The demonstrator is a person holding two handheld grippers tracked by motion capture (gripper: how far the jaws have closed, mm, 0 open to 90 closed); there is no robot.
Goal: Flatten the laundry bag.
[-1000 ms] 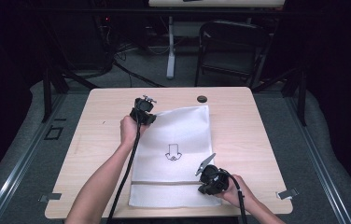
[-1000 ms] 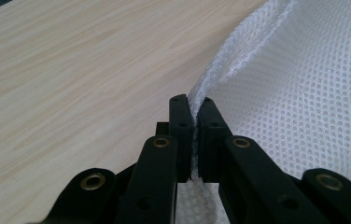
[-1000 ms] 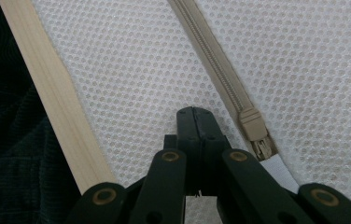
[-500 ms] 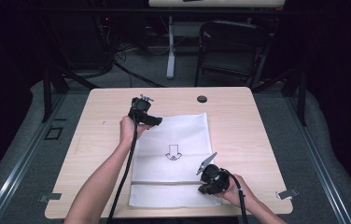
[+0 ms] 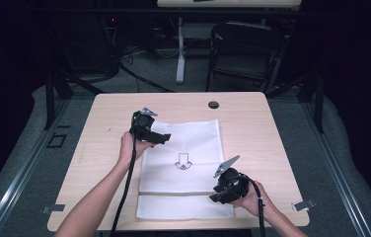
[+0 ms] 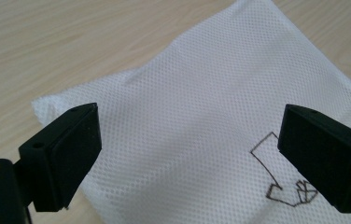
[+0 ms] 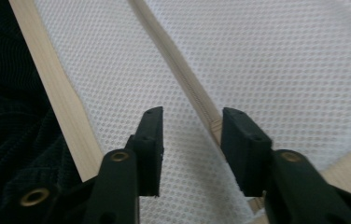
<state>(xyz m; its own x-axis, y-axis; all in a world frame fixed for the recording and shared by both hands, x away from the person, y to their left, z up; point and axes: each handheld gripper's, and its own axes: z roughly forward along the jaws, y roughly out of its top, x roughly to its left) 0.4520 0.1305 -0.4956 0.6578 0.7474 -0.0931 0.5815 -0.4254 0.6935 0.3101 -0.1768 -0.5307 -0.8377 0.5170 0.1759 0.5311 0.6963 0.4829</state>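
White mesh bag lies flat mid-counter, long axis running from the near edge toward the far edge, arrow print in the middle, zipper end toward the near edge. Left gripper sits over the bag's far-left corner; jaws have just been opening and now stand wide, nothing between them, cloth lying below. Right gripper is at the near-right part of the bag by the zipper strip; jaws have just been opening too, now partly apart, straddling the strip without pinching it. My read: spreading and flattening looks done, both grips let go. Left to do: pull both grippers clear of the counter, or re-grip if a fold follows.
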